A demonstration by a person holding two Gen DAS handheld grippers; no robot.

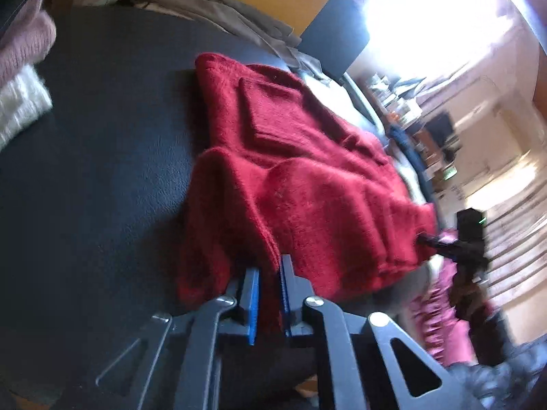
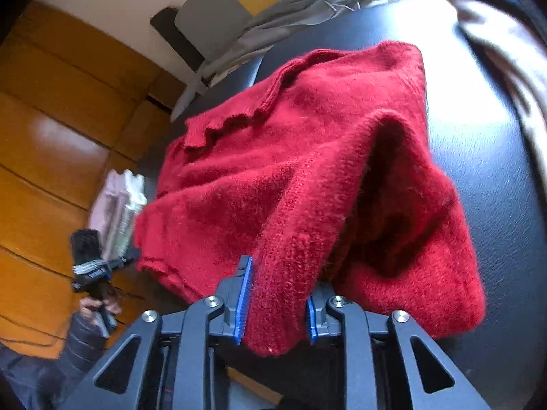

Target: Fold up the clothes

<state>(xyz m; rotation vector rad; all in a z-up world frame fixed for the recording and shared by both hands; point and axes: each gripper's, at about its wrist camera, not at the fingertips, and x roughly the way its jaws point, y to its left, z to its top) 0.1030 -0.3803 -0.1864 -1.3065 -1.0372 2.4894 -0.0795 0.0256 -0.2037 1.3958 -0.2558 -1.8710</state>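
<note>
Pinching red sweater (image 1: pixel 290 177) hem, left tongs (image 1: pixel 270 273), seemingly right tongs (image 2: pixel 278 294) too

A red sweater (image 1: pixel 301 184) was spread on a dark table (image 1: pixel 112 171). Its near edge was pinched between the left gripper's (image 1: pixel 270 294) blue pads (image 1: pixel 253 304).

room behind (image 1: pixel 444 130) blurred, tongs' tips — sweater-hidden (image 2: pixel 290 188)
</note>
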